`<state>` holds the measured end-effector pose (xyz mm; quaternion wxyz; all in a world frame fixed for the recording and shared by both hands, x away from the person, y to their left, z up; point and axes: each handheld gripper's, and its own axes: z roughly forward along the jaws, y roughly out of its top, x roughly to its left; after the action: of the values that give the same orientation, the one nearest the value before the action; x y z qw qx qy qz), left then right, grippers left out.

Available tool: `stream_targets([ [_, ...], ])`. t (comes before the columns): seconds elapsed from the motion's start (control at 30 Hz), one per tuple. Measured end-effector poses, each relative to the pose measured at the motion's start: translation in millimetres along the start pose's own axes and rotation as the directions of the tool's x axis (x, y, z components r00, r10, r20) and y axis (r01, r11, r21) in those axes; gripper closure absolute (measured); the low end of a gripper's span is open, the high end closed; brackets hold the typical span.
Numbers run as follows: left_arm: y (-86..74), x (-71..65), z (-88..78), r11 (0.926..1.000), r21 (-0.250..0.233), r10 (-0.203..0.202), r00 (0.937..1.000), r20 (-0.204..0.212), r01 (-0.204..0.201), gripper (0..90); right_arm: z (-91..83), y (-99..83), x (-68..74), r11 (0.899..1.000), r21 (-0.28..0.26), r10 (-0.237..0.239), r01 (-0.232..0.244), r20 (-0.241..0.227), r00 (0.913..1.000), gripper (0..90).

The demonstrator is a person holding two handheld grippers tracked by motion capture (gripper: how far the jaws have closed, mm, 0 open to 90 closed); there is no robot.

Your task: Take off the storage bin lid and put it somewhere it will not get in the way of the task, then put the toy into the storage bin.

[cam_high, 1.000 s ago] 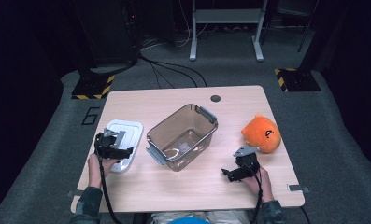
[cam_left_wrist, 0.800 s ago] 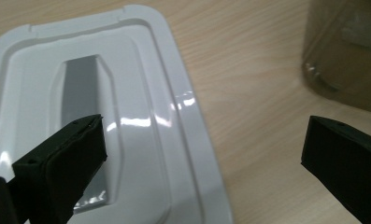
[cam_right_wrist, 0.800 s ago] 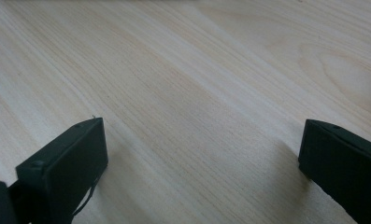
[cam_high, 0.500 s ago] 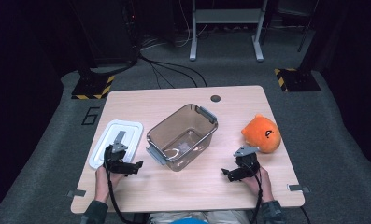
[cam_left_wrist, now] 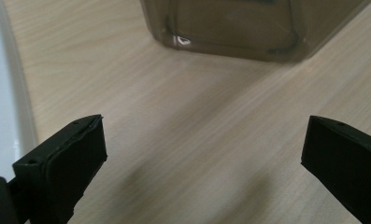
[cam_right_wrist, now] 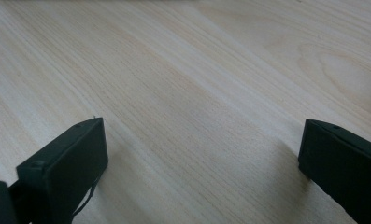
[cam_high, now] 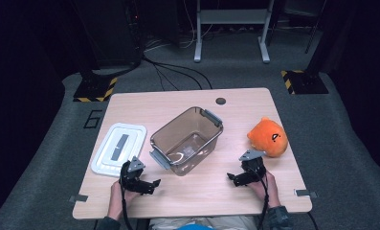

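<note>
in the high view a light wooden table (cam_high: 187, 103) carries three things. a clear brown plastic bin (cam_high: 186, 140) stands near the middle, turned at an angle, with grey latches at two ends and nothing inside it. a white lid (cam_high: 118, 148) lies flat to the left of the bin, just beside it. an orange plush toy (cam_high: 268, 137) sits near the right edge, well apart from the bin. the left gripper (cam_high: 148, 186) is at the near left, just nearer than the lid's near right corner and off the bin's near left end; its jaws point right and stand spread over bare wood. the right gripper (cam_high: 232, 179) is at the near right, just nearer than the plush, its jaws pointing left and spread, again over bare wood. a hand holds each one from the near edge.

in the left gripper view the left gripper (cam_left_wrist: 204, 151) has its two black jaws wide apart with nothing between them but table. the bin (cam_left_wrist: 248, 28) stands farther off beyond the gap, apart from both jaws, and the lid (cam_left_wrist: 3, 93) runs along the left edge, close beside the left jaw.

in the right gripper view the right gripper (cam_right_wrist: 202, 149) also has its jaws spread wide, with bare wood grain between and beyond them.
</note>
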<state>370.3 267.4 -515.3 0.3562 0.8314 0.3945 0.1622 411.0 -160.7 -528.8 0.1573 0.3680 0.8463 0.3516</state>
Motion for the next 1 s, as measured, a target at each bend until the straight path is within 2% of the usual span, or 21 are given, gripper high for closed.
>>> stream_targets([
  [0.13,-4.2,-3.2,7.6,1.0,-0.002,0.001,0.9999,0.015,-0.001,0.0,0.0,0.0,0.0,1.0,0.0,0.001,-0.001,0.0,1.0,0.6],
  [0.23,-5.5,-3.9,11.0,0.9999,0.014,0.009,0.9998,0.016,-0.009,0.0,0.1,0.0,0.0,1.0,-0.001,0.0,0.0,0.0,1.0,0.5],
  [0.3,-7.2,-4.7,14.0,1.0,0.004,0.002,0.9999,0.013,-0.002,0.0,0.1,0.0,0.0,1.0,0.0,0.0,0.0,0.0,1.0,0.5],
  [0.4,-7.1,-6.7,15.0,0.9998,0.01,0.019,0.9998,-0.004,-0.019,0.0,0.1,0.0,0.0,1.0,0.0,0.0,0.0,0.0,1.0,0.5],
  [0.5,-6.7,-7.6,15.0,0.9993,0.012,0.036,0.9993,0.006,-0.036,0.0,0.1,0.0,0.3,1.0,0.001,0.004,-0.004,0.0,1.0,0.4],
  [0.73,-6.8,-7.4,15.4,0.9994,0.012,0.032,0.9994,0.015,-0.033,0.1,0.2,0.0,0.3,1.0,0.001,0.002,-0.002,-0.001,1.0,0.4],
  [1.0,-6.2,-6.8,16.3,0.9996,0.006,0.026,0.9997,0.002,-0.026,0.3,0.2,0.1,0.3,1.0,0.002,0.003,-0.003,-0.001,1.0,0.4],
])
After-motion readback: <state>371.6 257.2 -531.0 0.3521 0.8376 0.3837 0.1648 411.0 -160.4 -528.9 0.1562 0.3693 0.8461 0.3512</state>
